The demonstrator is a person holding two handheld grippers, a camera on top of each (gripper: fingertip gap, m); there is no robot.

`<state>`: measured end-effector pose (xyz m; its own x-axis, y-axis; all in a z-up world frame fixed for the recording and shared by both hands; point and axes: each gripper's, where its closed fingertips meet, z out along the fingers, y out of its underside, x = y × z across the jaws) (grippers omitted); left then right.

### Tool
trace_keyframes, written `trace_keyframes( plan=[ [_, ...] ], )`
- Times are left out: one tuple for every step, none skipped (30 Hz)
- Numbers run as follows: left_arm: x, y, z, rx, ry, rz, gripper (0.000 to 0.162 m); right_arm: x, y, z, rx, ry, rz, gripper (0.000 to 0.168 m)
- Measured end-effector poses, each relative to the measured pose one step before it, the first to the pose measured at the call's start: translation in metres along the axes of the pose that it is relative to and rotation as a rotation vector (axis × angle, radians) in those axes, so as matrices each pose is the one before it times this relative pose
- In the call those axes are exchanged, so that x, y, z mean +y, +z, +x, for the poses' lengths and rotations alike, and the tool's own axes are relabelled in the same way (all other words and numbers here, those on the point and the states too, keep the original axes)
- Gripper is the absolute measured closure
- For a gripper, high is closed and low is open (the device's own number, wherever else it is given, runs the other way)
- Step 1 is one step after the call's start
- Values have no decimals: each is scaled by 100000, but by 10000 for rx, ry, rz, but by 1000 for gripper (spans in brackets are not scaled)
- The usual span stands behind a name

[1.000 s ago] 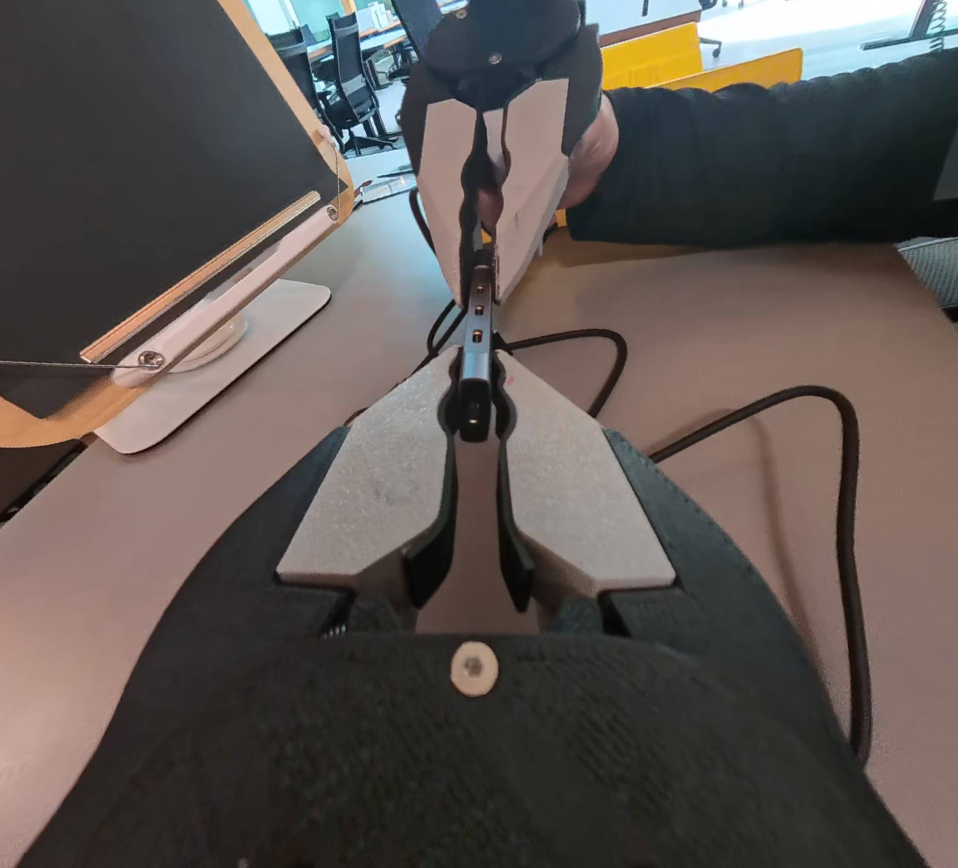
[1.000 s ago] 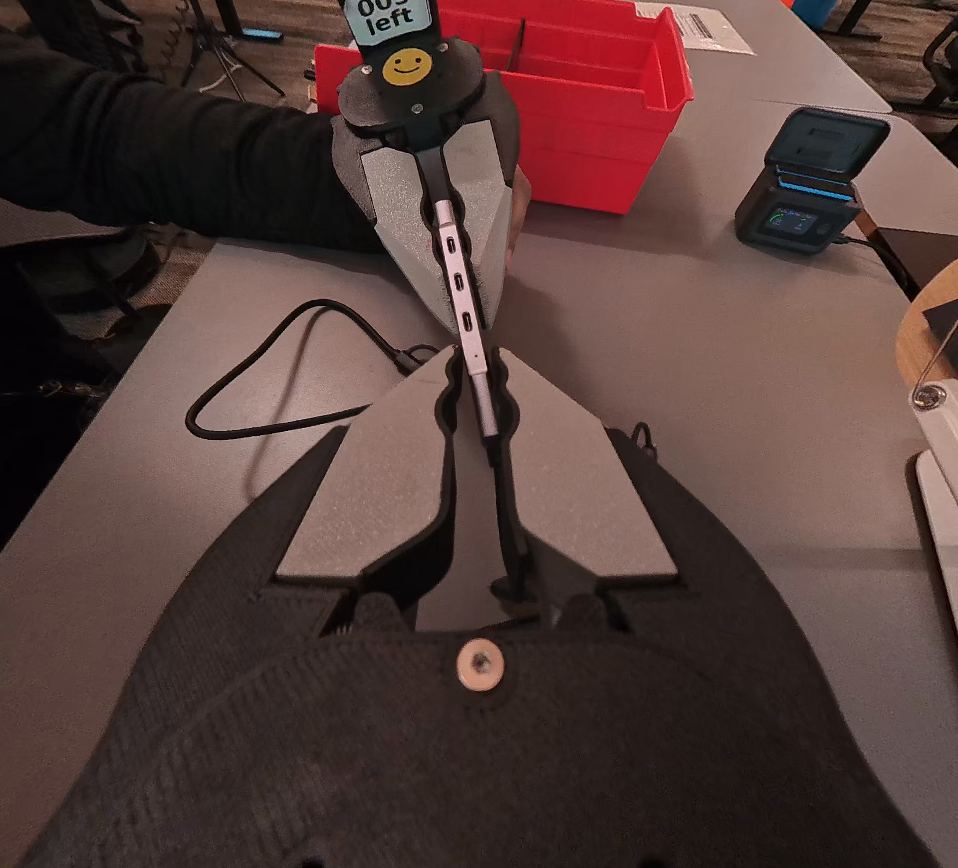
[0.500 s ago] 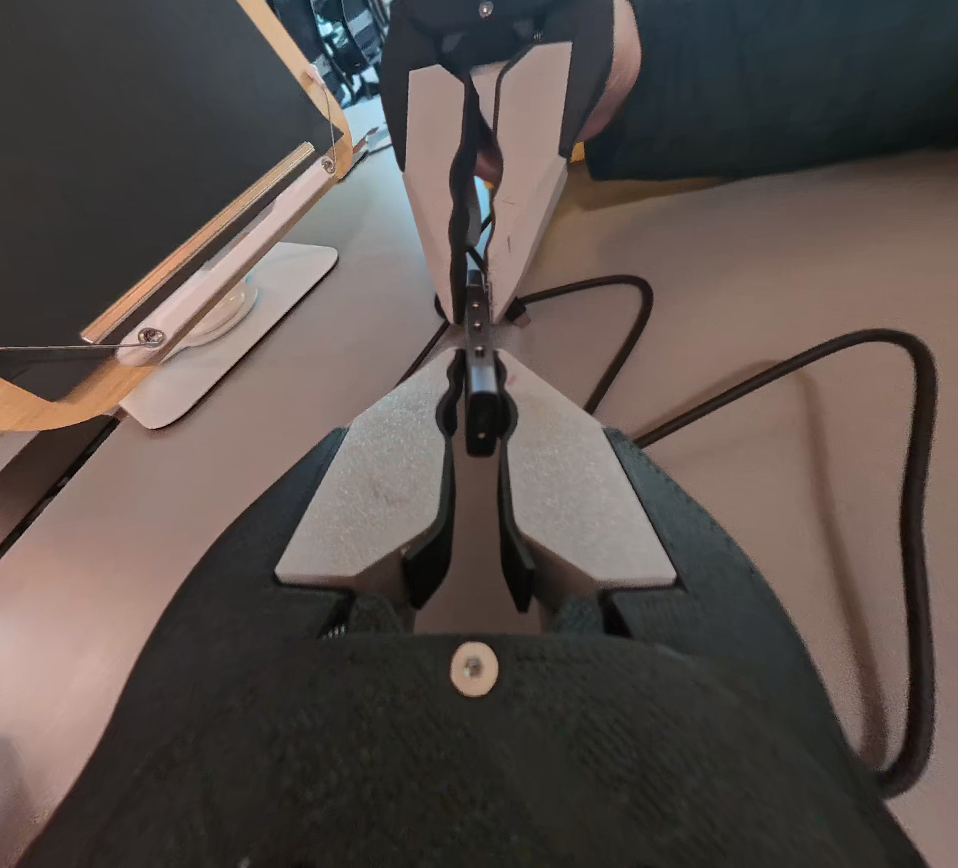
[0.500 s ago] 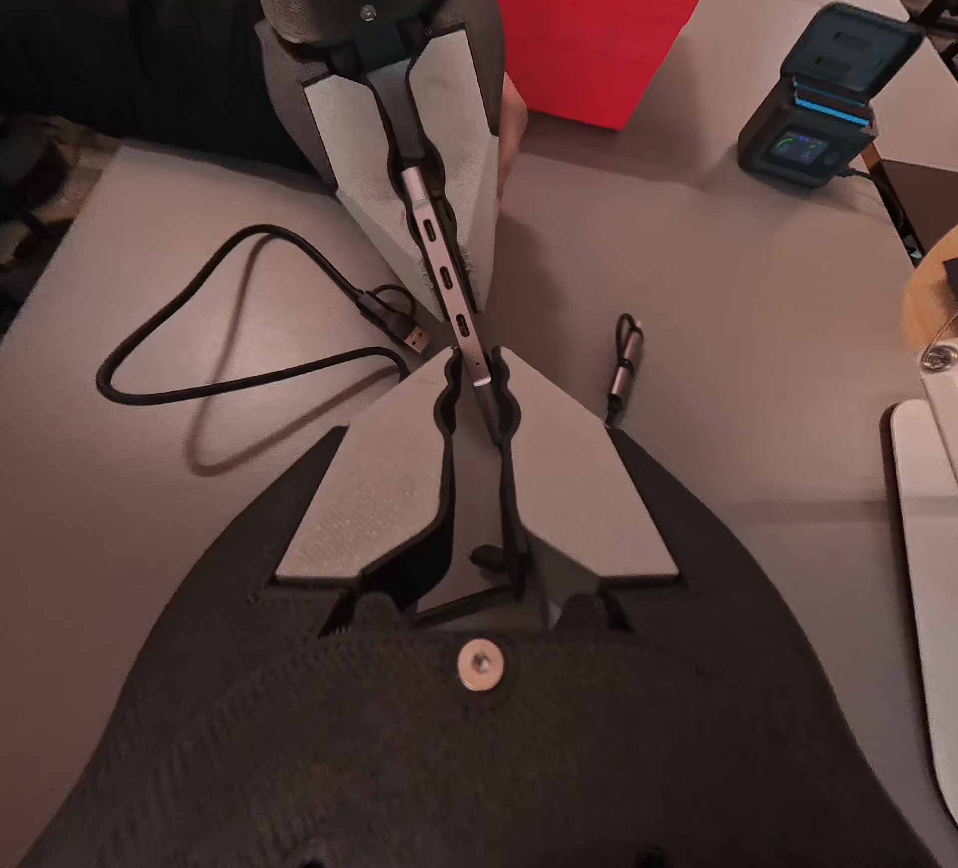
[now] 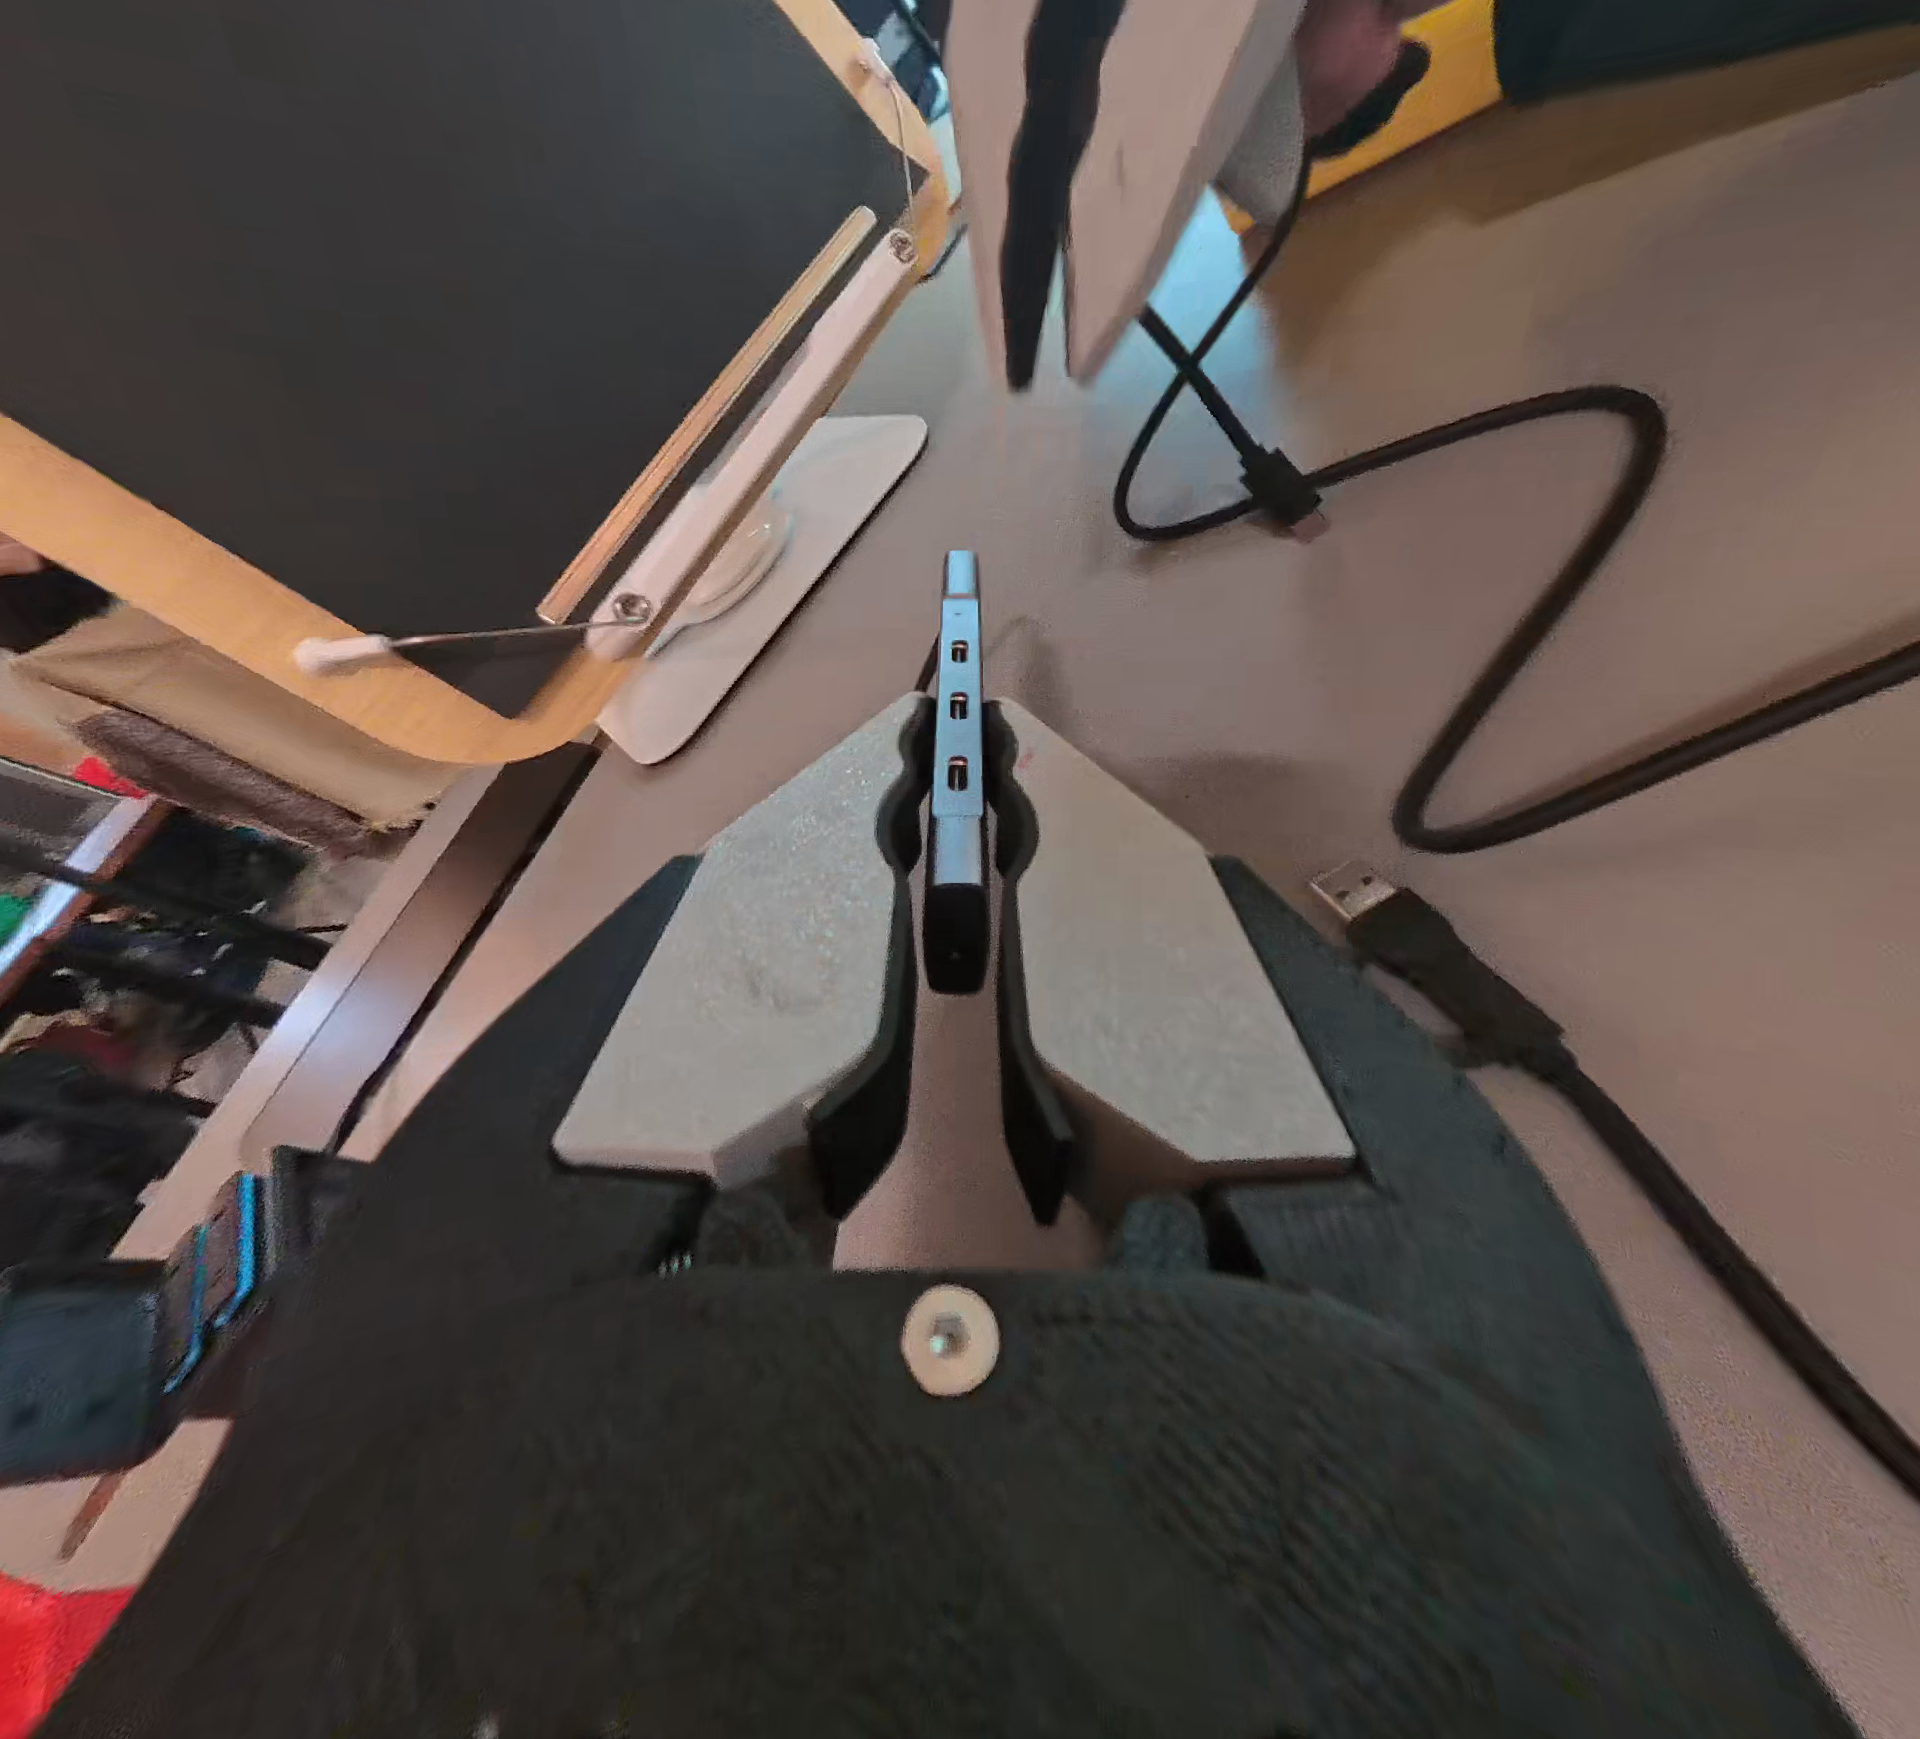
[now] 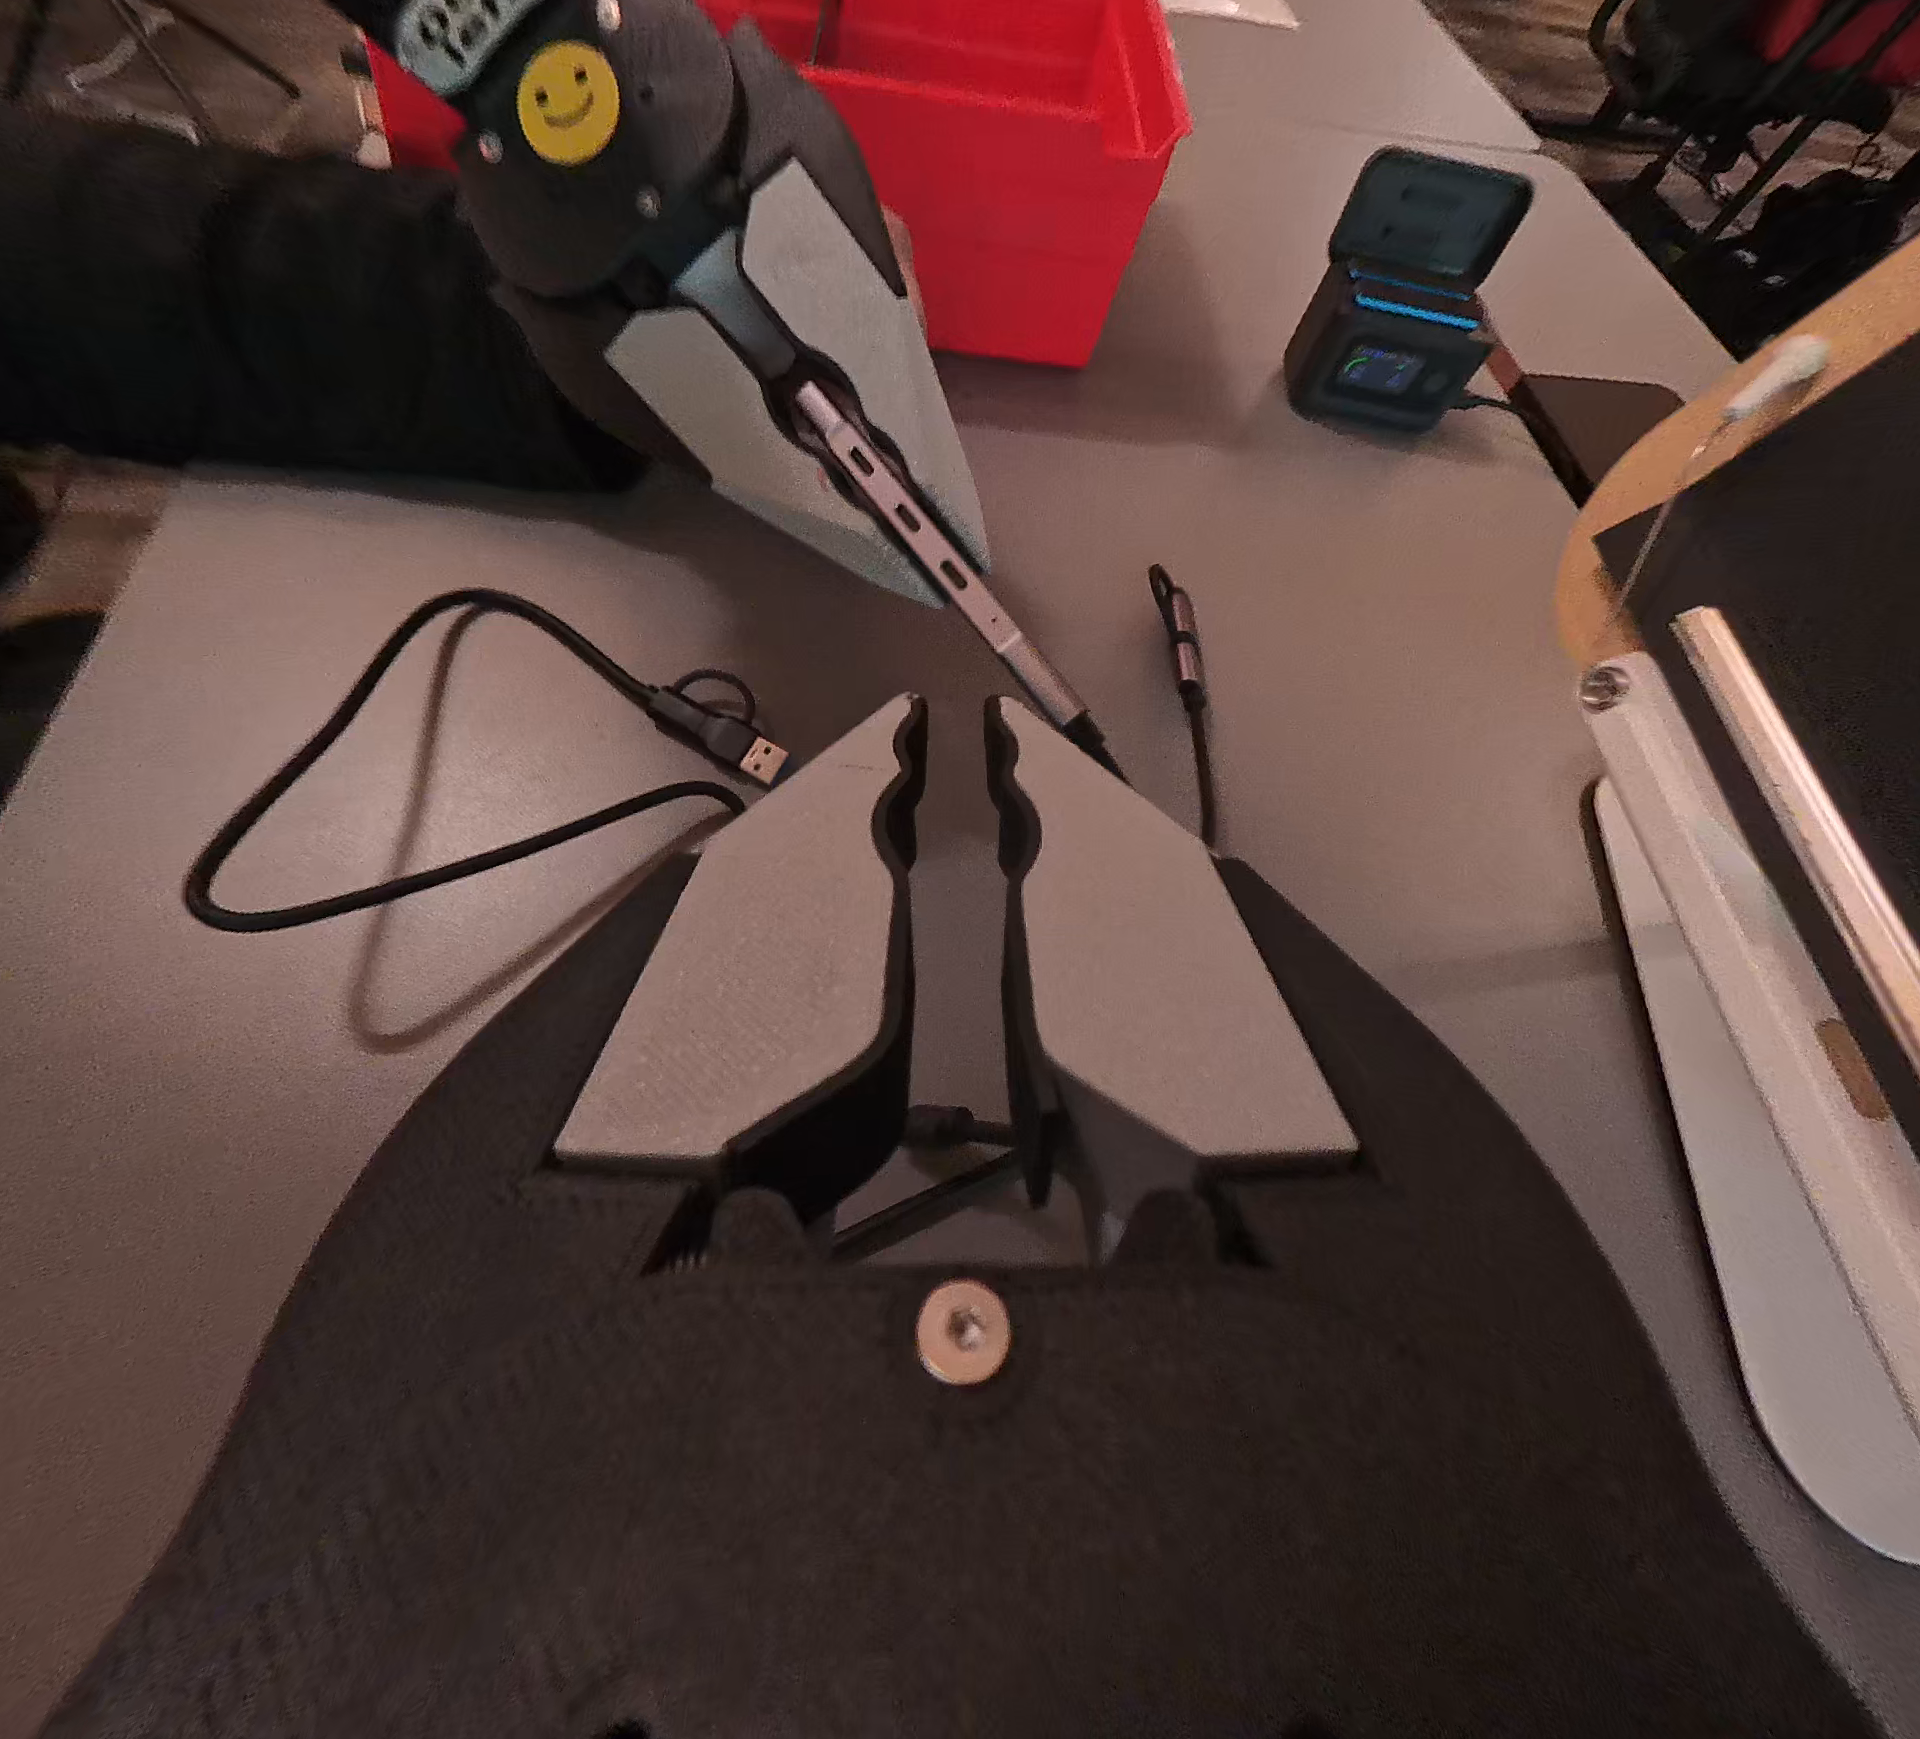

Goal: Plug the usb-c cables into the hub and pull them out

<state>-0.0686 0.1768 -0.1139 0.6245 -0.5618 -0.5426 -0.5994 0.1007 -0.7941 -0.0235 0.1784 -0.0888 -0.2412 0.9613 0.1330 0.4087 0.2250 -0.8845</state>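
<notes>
My table [image 6: 1299, 754]: grey, matte. On it: black cable [image 6: 343, 775] looped at my left, red bin [image 6: 997, 120] at far side, small black charger box [image 6: 1392, 318] beside bin, white stand base [image 6: 1745, 1118] at right edge.

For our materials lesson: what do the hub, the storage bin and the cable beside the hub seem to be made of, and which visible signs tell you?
Hub: probably brushed aluminium; grey, matte metallic sheen, sharp cut ports.
Red bin: likely moulded plastic; uniform colour, slight gloss, thin stiff walls.
Black cable: seemingly rubbery or braided sheath, matte, bending in loose loops; plug tip shiny metal.
</notes>
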Motion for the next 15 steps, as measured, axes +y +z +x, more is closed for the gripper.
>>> trace_keyframes(
  plan=[
    [133, 6, 220, 198, -85, -7, 155, -324, -474, 20, -42, 141, 66, 161],
    [38, 78, 137, 48, 28, 11, 155, -144, -452, -323, -191, 92, -80, 162],
    [135, 144, 97, -24, 141, -79, 155, 100, -430, -648, -334, 47, -248, 162],
    [198, 173, 172, 10, 129, -149, 155, 418, -407, -858, -405, 20, -431, 162],
    [142, 163, 140, -10, 119, -117, 155, 685, -330, -756, -296, 32, -565, 162],
    [43, 153, 57, -82, 143, -41, 155, 909, -220, -525, -148, 105, -643, 164],
    [29, 134, -28, -135, 168, -32, 155, 1187, -87, -543, -201, 247, -767, 165],
    [72, 127, -54, -146, 161, -51, 154, 1368, 58, -454, -176, 337, -845, 166],
    [106, 122, -29, -124, 157, -77, 155, 1376, 153, -183, -35, 301, -816, 166],
    [134, 115, -35, -119, 165, -85, 155, 1215, 159, 173, 185, 210, -700, 166],
    [82, 90, -33, -112, 132, -58, 155, 1057, 108, 419, 318, 164, -577, 167],
    [15, 47, -62, -97, 58, -12, 154, 806, 72, 311, 190, 196, -412, 168],
    [-71, 12, -55, -55, -11, 34, 155, 499, 68, 246, 92, 222, -235, 168],
    [-50, 0, -1, 12, -61, 32, 155, 178, 59, 528, 204, 225, -77, 168],
    [-17, -3, -9, 2, -44, 13, 155, 88, 85, 573, 195, 218, -39, 168]
  ],
)
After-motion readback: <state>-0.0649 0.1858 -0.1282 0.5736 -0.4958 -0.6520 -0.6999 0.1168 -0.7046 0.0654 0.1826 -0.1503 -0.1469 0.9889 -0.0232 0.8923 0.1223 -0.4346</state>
